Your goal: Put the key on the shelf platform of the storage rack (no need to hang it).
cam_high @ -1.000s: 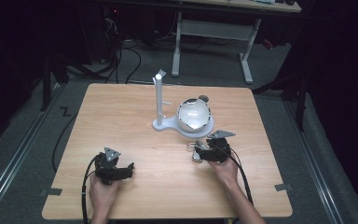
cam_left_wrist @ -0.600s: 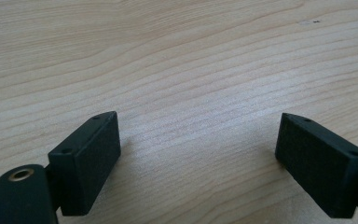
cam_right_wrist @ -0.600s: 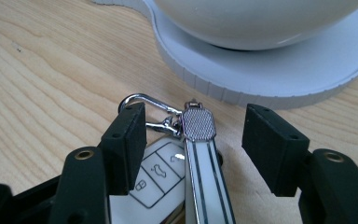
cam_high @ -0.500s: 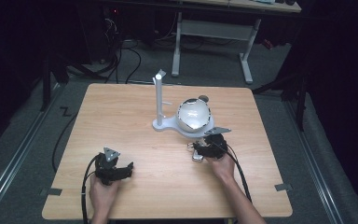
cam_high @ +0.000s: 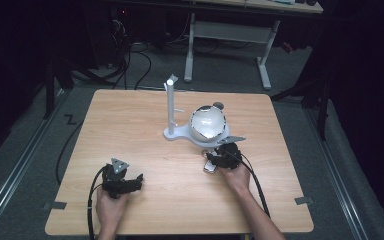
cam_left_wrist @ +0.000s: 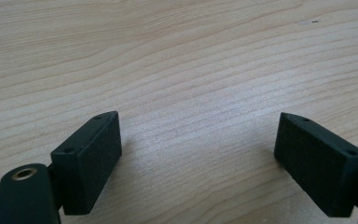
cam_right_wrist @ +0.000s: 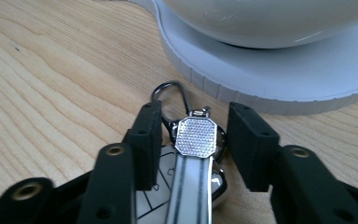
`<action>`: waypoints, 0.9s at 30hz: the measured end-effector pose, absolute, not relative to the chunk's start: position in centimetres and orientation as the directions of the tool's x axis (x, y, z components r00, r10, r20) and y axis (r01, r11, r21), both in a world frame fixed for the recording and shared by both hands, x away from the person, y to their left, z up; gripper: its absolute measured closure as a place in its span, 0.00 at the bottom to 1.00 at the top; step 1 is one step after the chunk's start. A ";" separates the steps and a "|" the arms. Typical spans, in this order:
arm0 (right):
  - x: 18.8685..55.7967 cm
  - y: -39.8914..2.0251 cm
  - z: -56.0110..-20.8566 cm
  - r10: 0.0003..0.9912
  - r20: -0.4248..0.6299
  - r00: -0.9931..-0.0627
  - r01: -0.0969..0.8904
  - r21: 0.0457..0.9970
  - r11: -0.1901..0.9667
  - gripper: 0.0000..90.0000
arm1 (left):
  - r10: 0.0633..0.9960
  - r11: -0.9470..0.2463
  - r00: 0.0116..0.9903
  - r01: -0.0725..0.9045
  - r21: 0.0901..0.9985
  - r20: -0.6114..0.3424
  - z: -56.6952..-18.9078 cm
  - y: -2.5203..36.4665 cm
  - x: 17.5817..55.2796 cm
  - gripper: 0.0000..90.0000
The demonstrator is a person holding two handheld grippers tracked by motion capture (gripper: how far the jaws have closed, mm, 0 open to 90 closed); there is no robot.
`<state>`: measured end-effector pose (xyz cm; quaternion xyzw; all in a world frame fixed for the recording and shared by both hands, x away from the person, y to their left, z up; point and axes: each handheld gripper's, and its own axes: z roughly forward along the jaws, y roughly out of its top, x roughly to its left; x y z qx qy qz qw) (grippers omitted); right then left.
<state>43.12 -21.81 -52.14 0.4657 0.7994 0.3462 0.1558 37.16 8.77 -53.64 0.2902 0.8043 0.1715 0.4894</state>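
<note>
A keychain (cam_right_wrist: 196, 136) with a silver octagonal tag, a striped strap, a metal clip and a white key fob lies on the wooden table (cam_high: 130, 125). My right gripper (cam_right_wrist: 196, 111) is open. Its jaws stand on either side of the tag with a small gap on each side. In the high view the keychain (cam_high: 209, 167) lies just in front of the white stand, under the right gripper (cam_high: 218, 159). My left gripper (cam_high: 130, 183) rests at the near left, open, and in its own view the left gripper (cam_left_wrist: 198, 135) has only bare wood between its jaws.
A white stand (cam_high: 177, 134) with an upright post (cam_high: 170, 102) holds a round white bowl (cam_high: 208, 122) at the table's middle. Its base rim (cam_right_wrist: 284, 79) lies close ahead of the right jaws. Desk legs and cables are on the floor beyond.
The right gripper has shifted slightly left and toward the stand, over the keychain. The left gripper has stayed put.
</note>
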 end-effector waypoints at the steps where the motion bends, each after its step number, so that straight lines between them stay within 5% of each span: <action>1: 43.1 -21.9 -52.2 0.850 0.085 -0.520 0.640 0.698 0.322 0.72 | 0.635 0.773 -0.353 0.298 0.560 -0.687 -53.6 8.8 37.2 0.17; 27: 41.4 -22.7 -49.5 0.801 0.058 -0.595 0.554 0.752 0.357 0.82 | 0.632 0.775 -0.354 0.297 0.558 -0.689 -53.6 8.8 37.2 0.17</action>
